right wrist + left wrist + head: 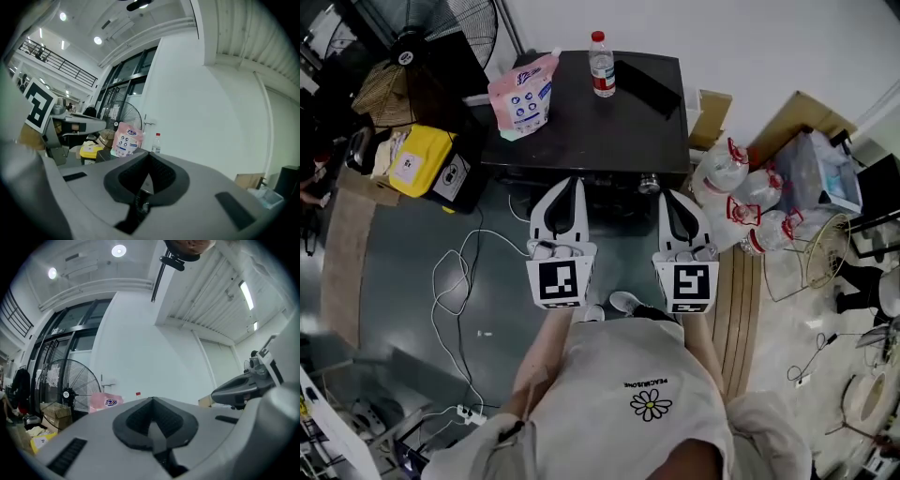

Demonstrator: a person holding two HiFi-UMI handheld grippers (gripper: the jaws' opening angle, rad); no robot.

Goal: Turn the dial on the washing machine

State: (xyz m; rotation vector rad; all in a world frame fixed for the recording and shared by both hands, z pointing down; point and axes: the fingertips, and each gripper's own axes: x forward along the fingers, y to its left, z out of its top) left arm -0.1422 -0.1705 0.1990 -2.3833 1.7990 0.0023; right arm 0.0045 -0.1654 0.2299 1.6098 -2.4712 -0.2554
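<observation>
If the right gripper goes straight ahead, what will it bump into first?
The right gripper would most likely meet the washing machine, at its front edge just right of the silver dial. Depth is unclear from above.

Dark washing machine top (581,131): pink pouch (522,94) at left edge, water bottle (601,66) at back, apart.

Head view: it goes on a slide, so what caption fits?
Left hand-held gripper and right hand-held gripper, both shut, face the washing machine, its dial near the right one.
</observation>
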